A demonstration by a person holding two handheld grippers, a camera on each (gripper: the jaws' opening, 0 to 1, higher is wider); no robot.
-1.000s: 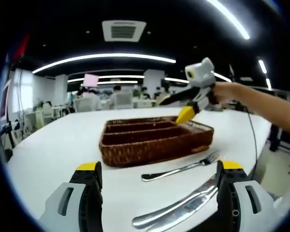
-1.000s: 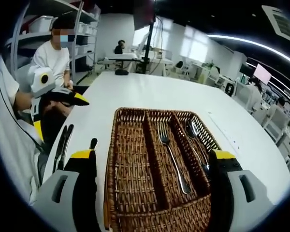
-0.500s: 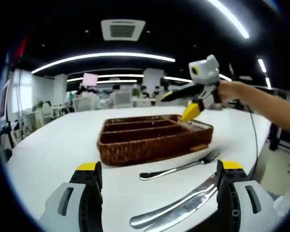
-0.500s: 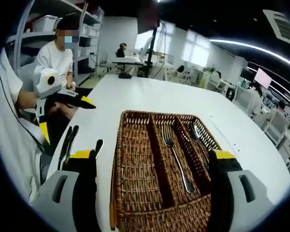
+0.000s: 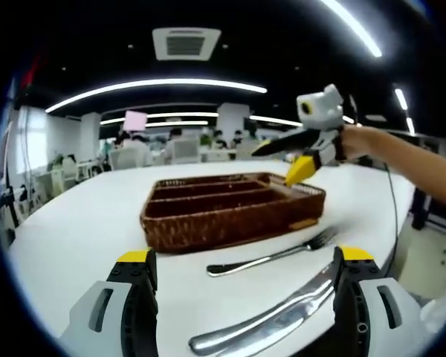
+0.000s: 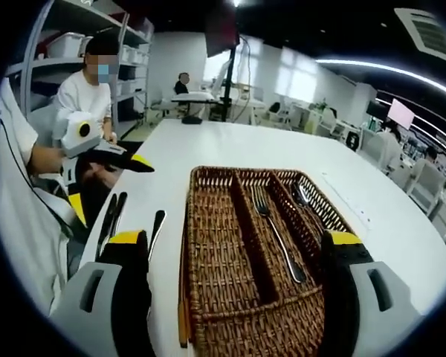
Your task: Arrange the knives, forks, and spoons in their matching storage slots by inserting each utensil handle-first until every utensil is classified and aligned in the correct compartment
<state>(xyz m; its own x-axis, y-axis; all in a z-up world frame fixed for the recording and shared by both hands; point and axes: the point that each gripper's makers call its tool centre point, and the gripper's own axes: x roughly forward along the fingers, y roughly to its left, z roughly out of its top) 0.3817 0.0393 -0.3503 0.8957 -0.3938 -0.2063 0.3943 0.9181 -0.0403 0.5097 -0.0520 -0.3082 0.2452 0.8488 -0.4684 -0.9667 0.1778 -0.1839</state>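
— White table point(image 5: 74, 230) first, then the wicker tray point(image 5: 230, 216) sitting on it: that tray is the landmark. What's in it?

— In the right gripper view the tray point(image 6: 215, 297) has three long slots. A fork point(image 6: 279, 234) lies in the middle one, spoons point(image 6: 303, 199) in the slot on the far side from the person, and the near slot looks bare.

— And outside the tray?

— In the left gripper view, a loose fork point(image 5: 271, 255) lies on the table just in front of the tray's long wall, and two knives point(image 5: 264, 323) lie nearer still, beside the left gripper's point(image 5: 245, 297) jaw.

— The grippers themselves?

— The left gripper's jaws stand wide apart, holding nothing. The right gripper point(image 6: 234, 286) is spread too and empty, hanging over the tray's near end; seen from the left gripper view, it point(image 5: 293, 160) hovers above the tray's far corner.

— What has changed in the last second?

— The right gripper has drifted back from over the tray, and the left view has shifted slightly; the utensils lie as before. I judge a drop into the tray is finished, so the loose fork and the knives are next.
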